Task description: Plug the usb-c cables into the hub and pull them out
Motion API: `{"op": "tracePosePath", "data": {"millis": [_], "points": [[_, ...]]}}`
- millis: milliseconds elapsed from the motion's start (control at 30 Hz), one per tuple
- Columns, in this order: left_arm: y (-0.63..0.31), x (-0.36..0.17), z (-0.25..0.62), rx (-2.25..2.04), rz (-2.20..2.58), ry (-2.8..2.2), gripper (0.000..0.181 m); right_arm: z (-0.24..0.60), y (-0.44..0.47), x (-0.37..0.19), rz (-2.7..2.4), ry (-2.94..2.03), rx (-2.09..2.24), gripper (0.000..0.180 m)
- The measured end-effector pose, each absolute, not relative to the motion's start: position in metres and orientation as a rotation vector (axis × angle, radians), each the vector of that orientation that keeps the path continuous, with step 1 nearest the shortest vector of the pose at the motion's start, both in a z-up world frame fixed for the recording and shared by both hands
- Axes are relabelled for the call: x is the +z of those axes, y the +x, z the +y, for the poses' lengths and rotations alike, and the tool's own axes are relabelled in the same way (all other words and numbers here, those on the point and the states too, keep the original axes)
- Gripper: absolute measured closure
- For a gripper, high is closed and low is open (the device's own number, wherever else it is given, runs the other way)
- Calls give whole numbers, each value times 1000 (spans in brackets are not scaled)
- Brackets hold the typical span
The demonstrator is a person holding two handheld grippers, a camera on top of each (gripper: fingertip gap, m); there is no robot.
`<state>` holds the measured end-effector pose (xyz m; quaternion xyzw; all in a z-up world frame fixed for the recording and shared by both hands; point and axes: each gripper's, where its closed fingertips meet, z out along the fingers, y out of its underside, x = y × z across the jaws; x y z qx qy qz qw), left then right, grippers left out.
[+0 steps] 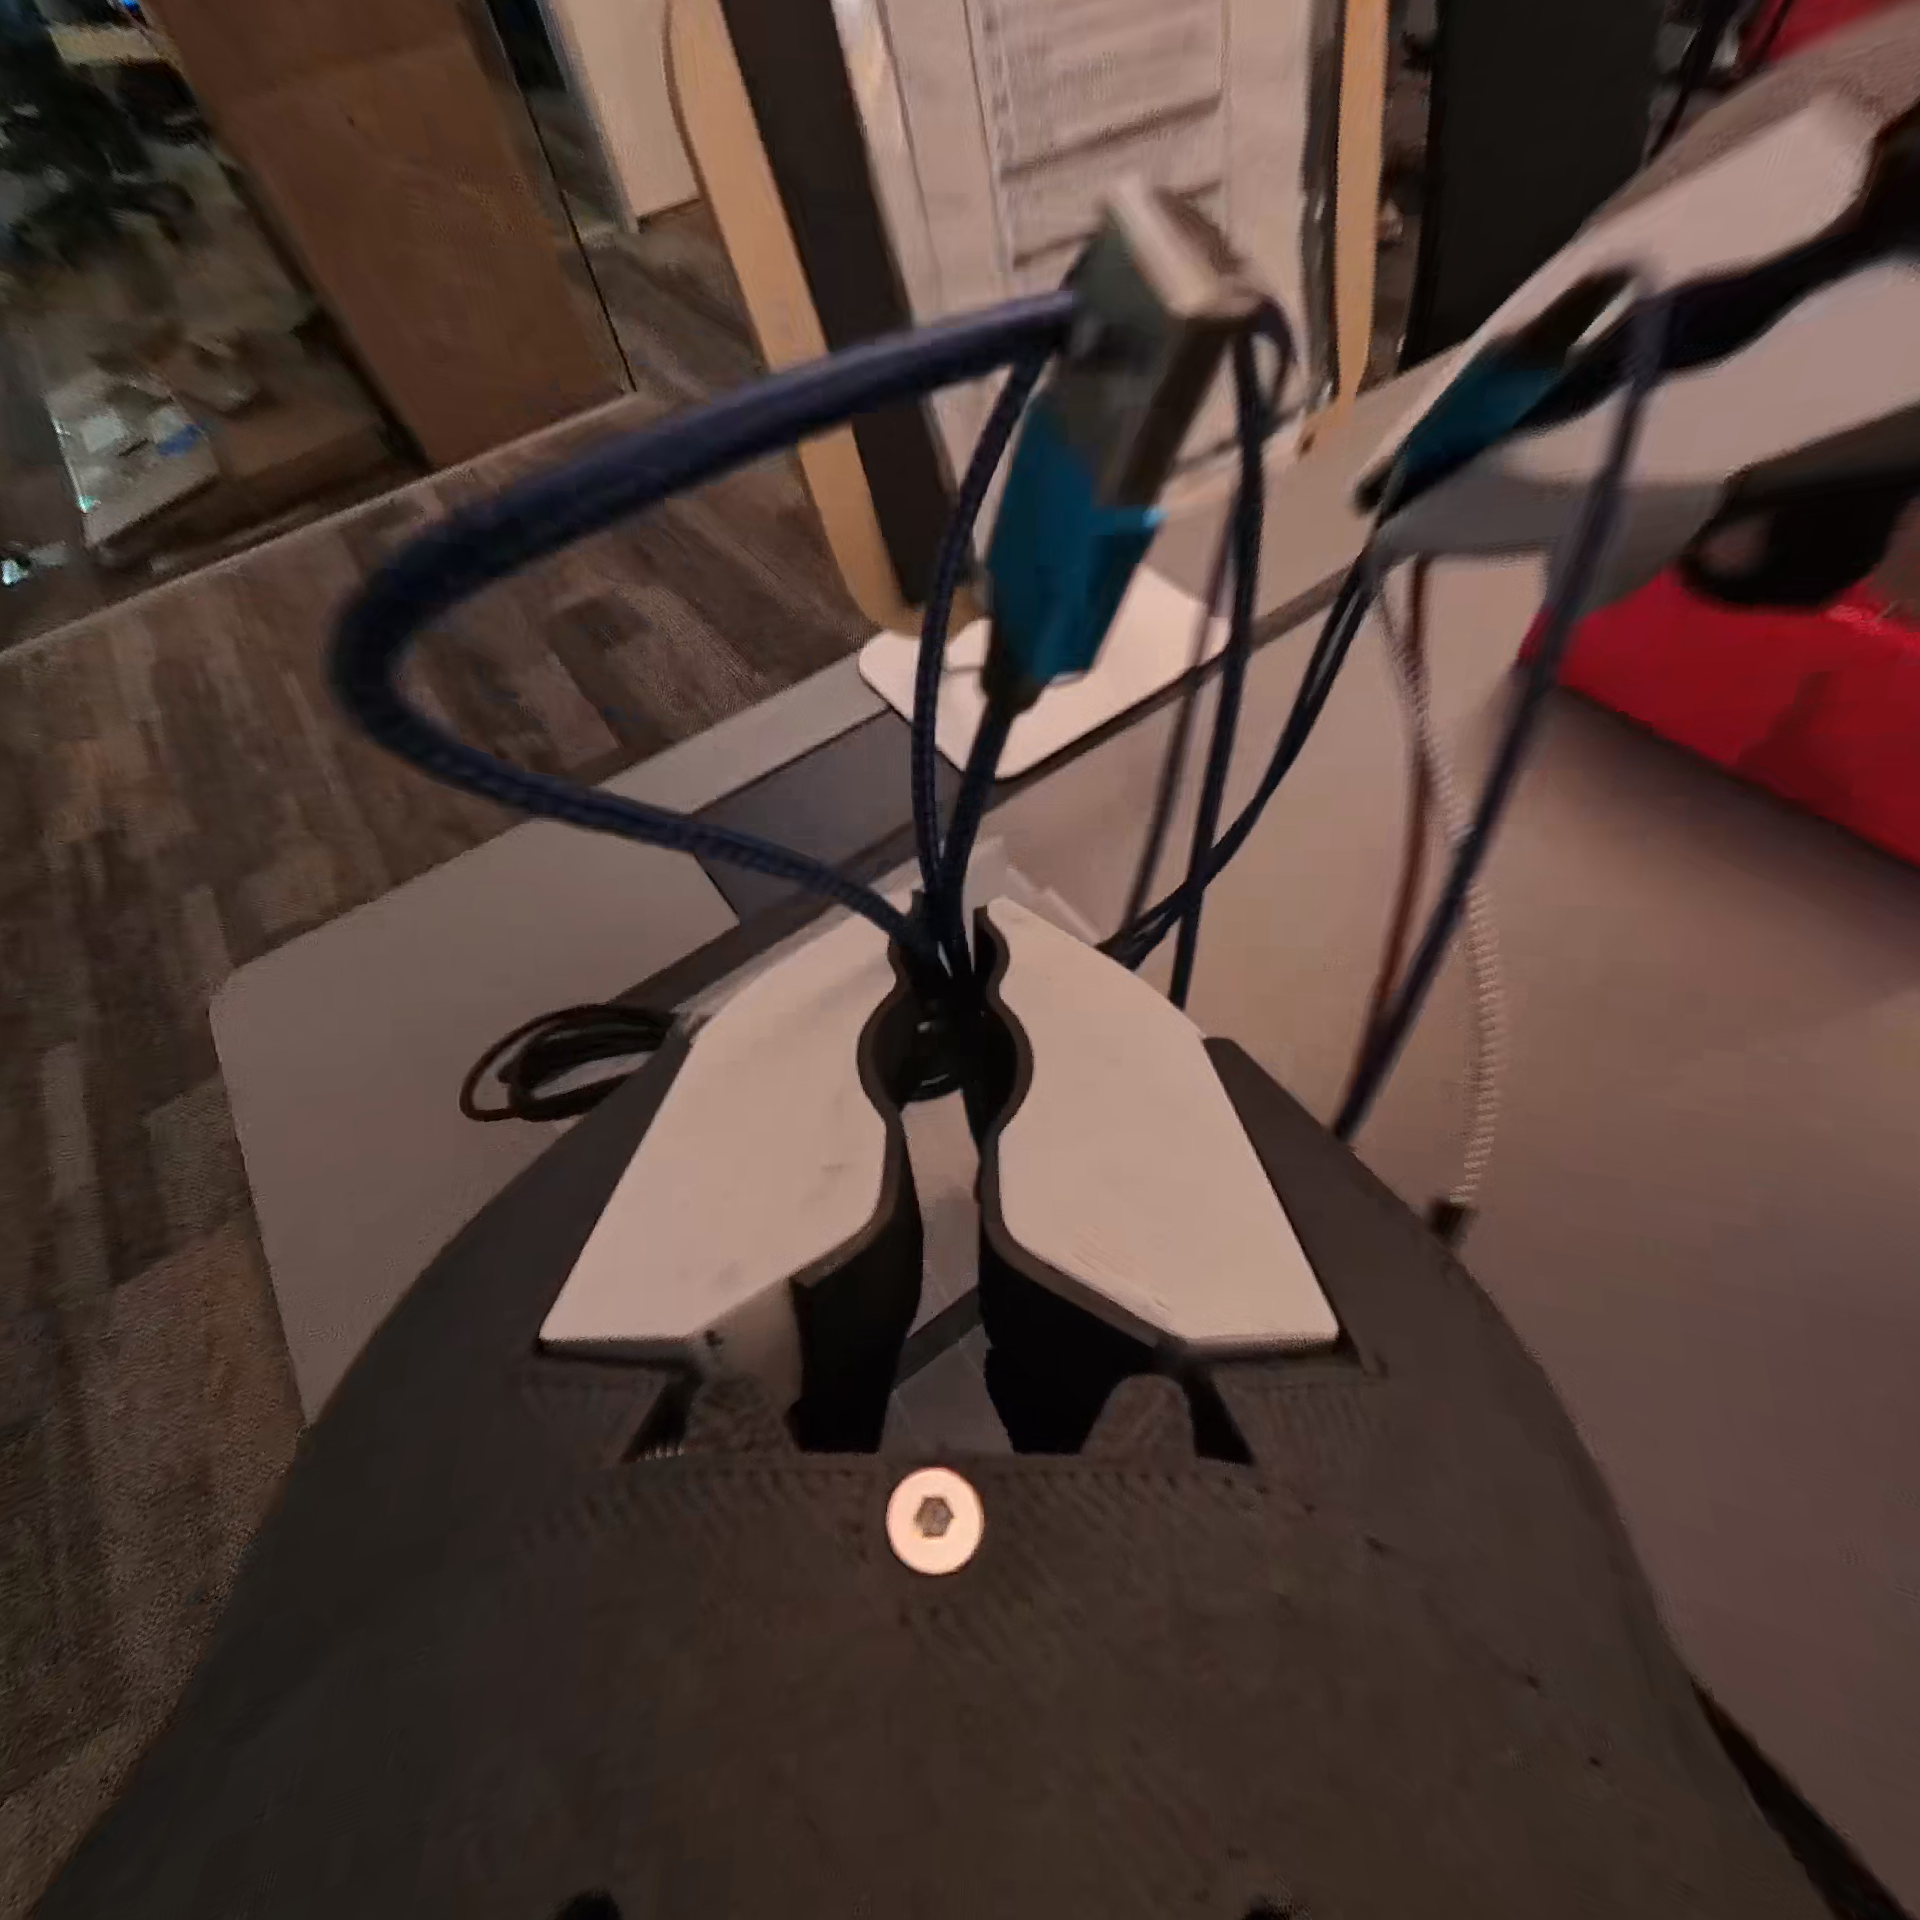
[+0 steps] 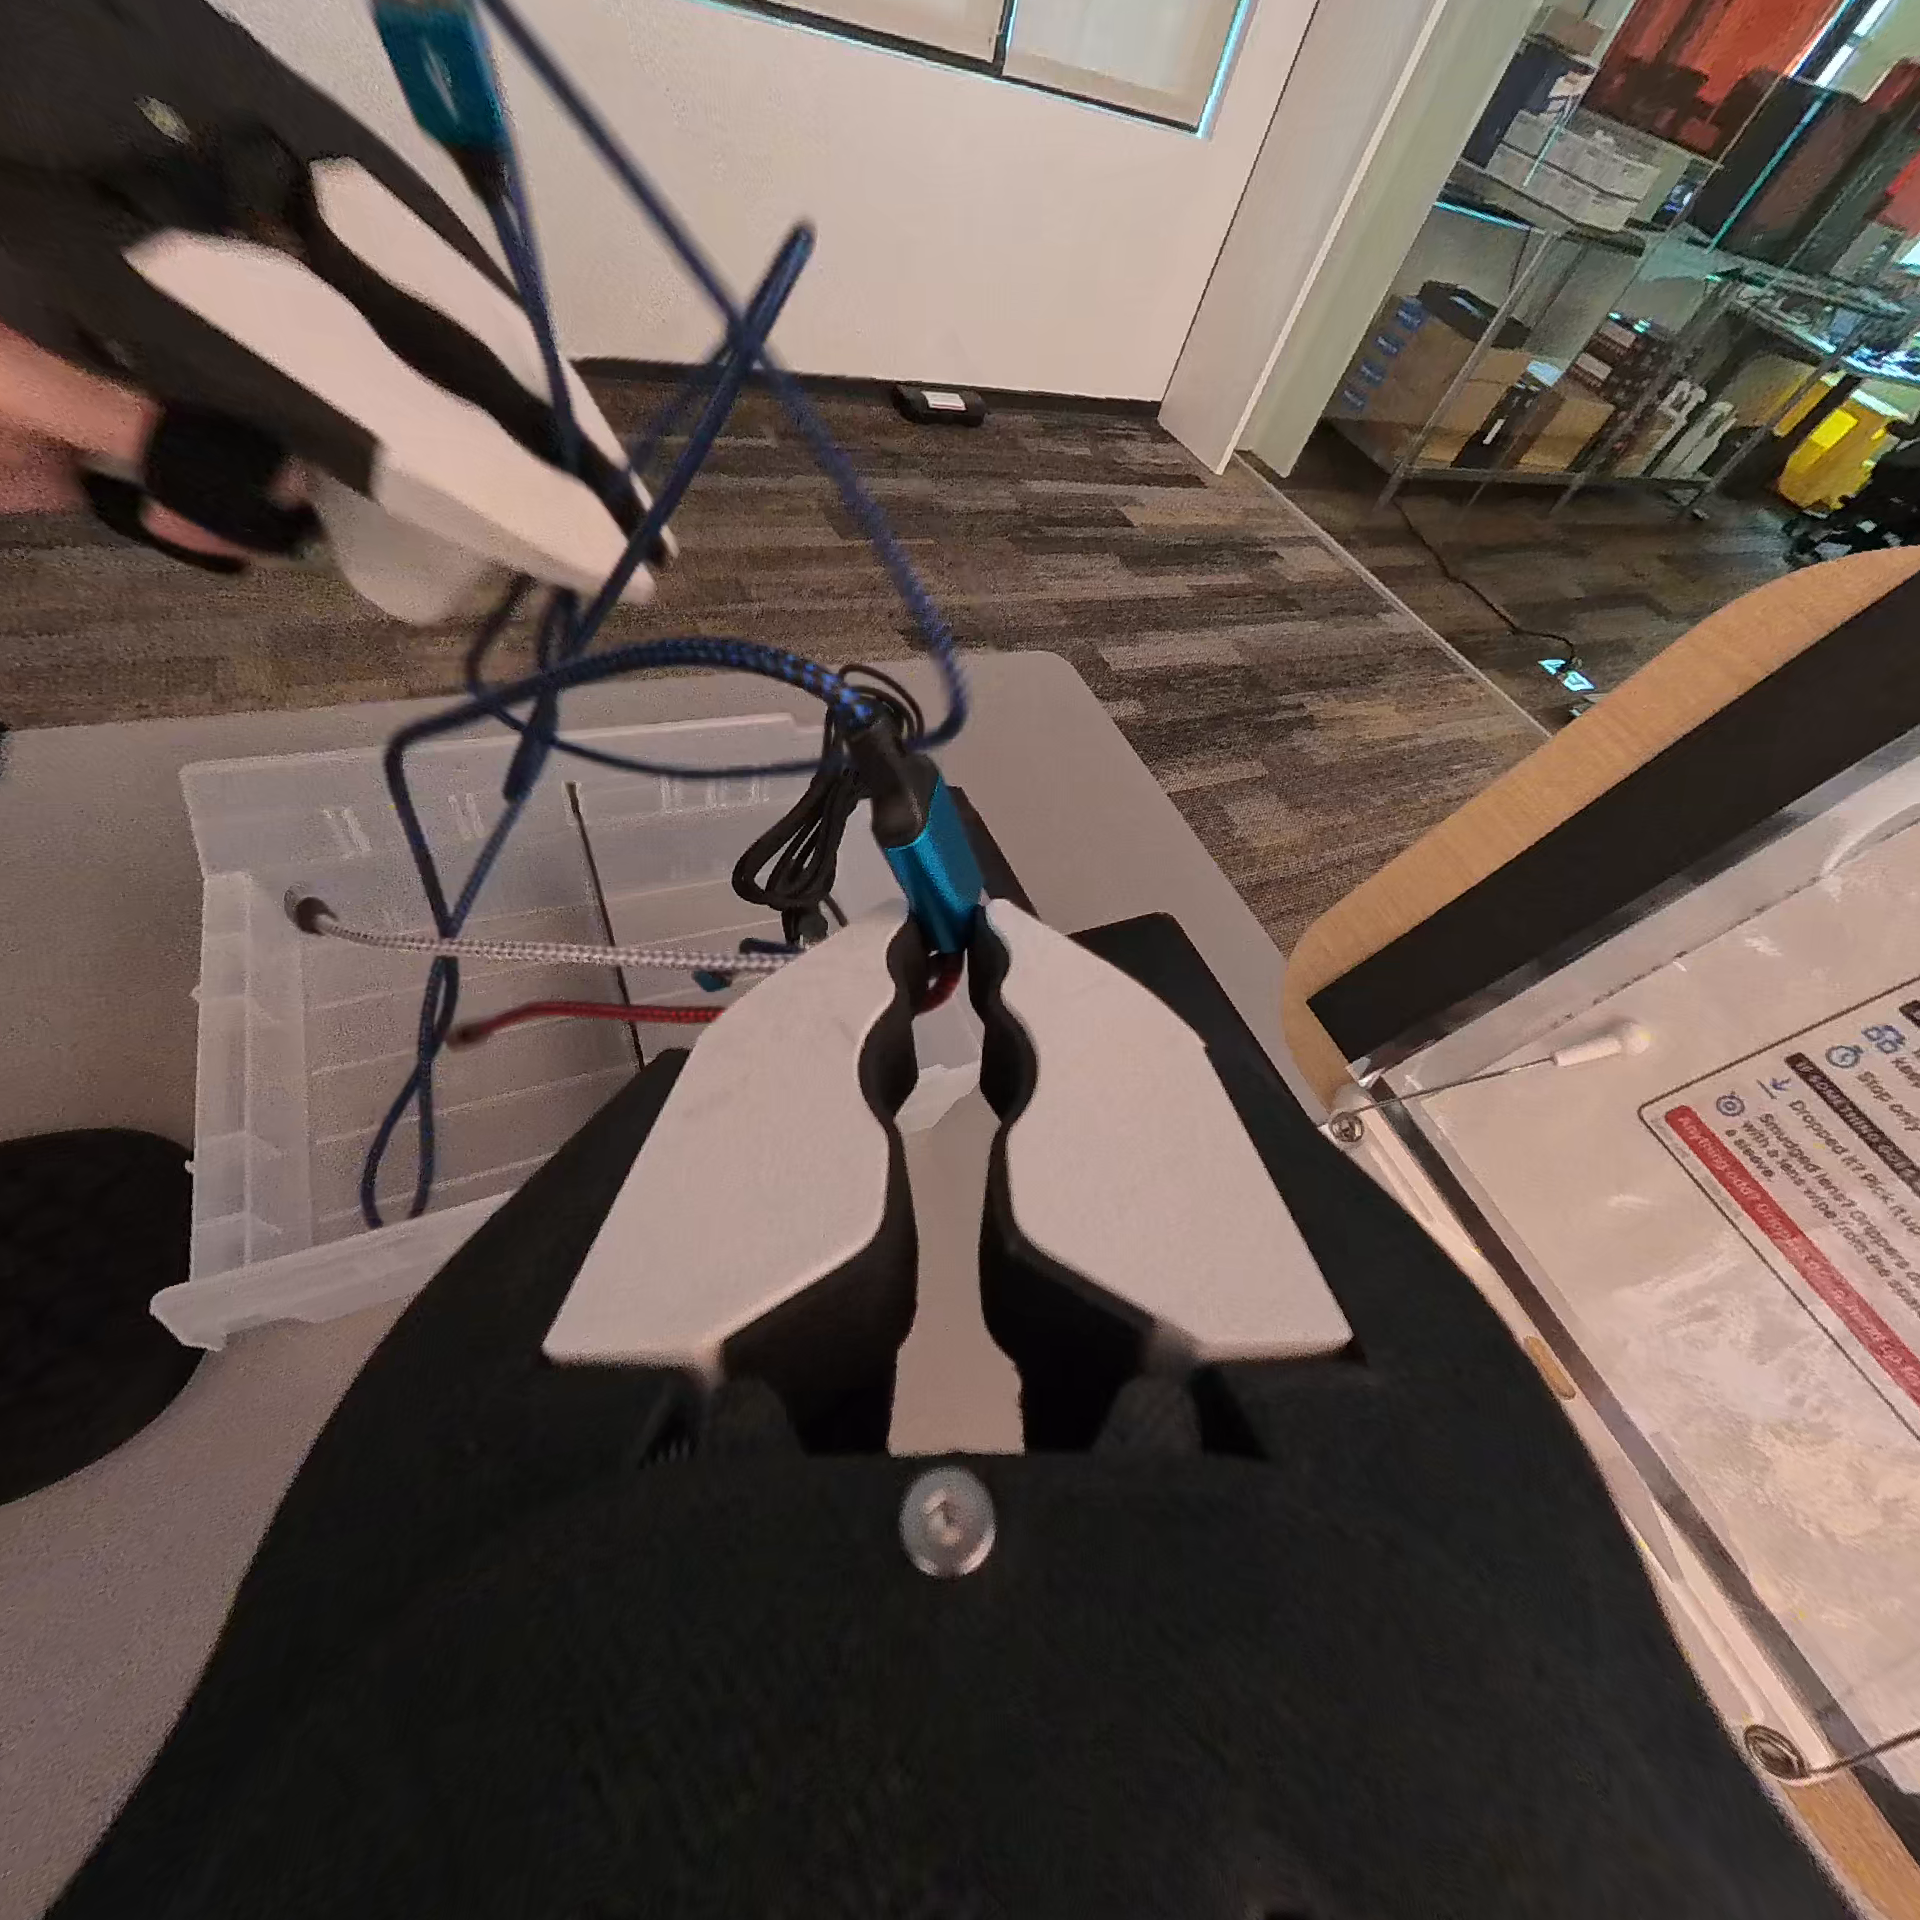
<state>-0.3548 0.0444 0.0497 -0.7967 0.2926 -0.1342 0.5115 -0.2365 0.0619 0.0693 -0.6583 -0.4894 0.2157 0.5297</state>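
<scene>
**Cables bunched in mid-air**

The left hand-held gripper (image 1: 951, 940) pinches a bundle of blue cables (image 1: 644, 457), lifting the hub (image 1: 1143, 343) above the counter (image 1: 1683, 935). The right hand-held gripper (image 2: 945, 935) clamps a blue plug (image 2: 930, 862). Crossed strands may snag and jerk the plug askew. A clear bin (image 2: 239, 1039) sits left; patterned carpet (image 2: 1195, 561) lies beyond.

Cable tangle btwn grippers, tray below
Blue braided cables (image 2: 665, 488) loop and cross betw. left gripper (image 2: 634, 540) and right gripper (image 2: 940, 935), blocking that gap; clear tray (image 2: 239, 1039) w/ grey cable (image 2: 540, 948) sits underneath.
</scene>
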Motion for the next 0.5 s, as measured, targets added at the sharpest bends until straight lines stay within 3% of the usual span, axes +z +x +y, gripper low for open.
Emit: {"op": "tracePosePath", "data": {"millis": [33,100,167,200,300,433,500], "points": [[-355,35,49,-309,734,-1932,174,62,-237,69,-1177,-1573,519,172],[-354,4,54,-273,824,-1968,167,62,-237,68,-1189,-1578,517,172],[-356,-23,62,-169,908,-2001,138,61,-237,69,-1205,-1580,510,172],[-357,-33,65,-110,954,-2002,133,61,-238,69,-1215,-1581,507,172],[-351,-51,71,18,1088,-1929,128,59,-241,69,-1252,-1587,488,172],[-347,-66,85,257,1269,-1826,106,55,-247,68,-1300,-1583,468,172],[-348,-81,87,331,1390,-1846,109,53,-249,68,-1325,-1578,450,172]]}}
